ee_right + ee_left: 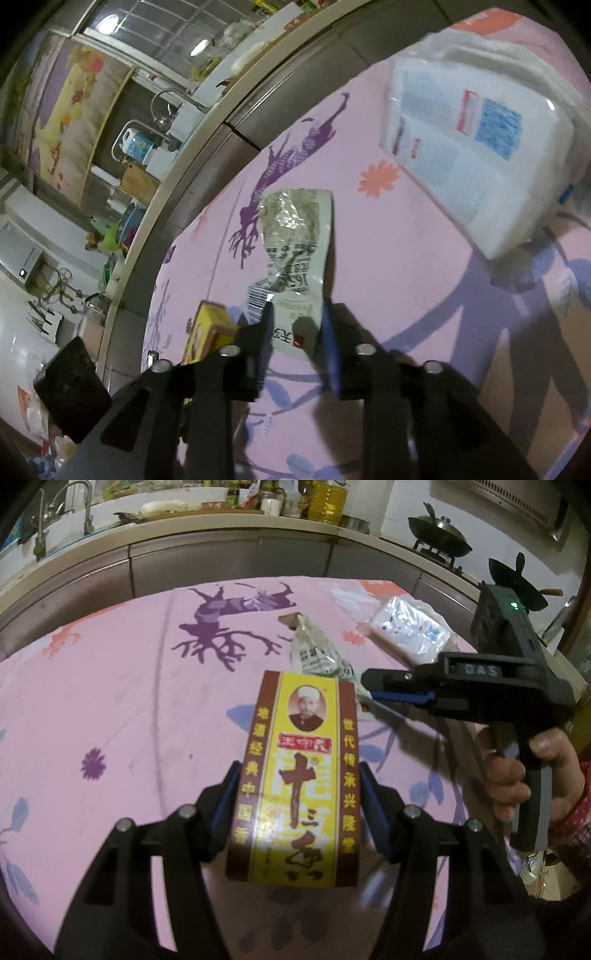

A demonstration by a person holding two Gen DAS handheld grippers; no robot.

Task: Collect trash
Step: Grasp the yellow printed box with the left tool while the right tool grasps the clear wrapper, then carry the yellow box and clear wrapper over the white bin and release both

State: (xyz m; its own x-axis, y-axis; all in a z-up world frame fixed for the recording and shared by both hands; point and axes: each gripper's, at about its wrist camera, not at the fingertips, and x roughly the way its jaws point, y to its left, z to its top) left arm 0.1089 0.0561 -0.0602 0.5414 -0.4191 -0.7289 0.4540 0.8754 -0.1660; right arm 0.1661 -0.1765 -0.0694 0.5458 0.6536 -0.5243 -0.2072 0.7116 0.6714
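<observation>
Trash lies on and above a pink cloth-covered table (110, 709) printed with purple deer and flowers, which fills the middle of both views. Behind it, along the top of the left wrist view, runs a grey kitchen counter (229, 559) with a pale edge, and two dark woks (441, 535) sit on a stove at upper right.

The largest item on the table is a white plastic pack of tissues (476, 147) with blue and red print, at upper right of the right wrist view and at right centre of the left wrist view (410, 627).

Next is the yellow and brown cardboard spice box (295, 779) with red and brown Chinese lettering and a small portrait. It stands at centre of the left wrist view, lifted over the cloth, and the left gripper (299, 805) clamps it: both blue pads press its brown side edges.

A crumpled clear plastic wrapper (295, 258) with black print and a barcode lies on the cloth at centre of the right wrist view, just beyond the box in the left view (317, 653). Its near end lies between the fingers of the right gripper (295, 325), whose jaws stand partly apart; whether the pads press it I cannot tell. A hand (524, 771) holds that gripper's handle at right of the left wrist view.
</observation>
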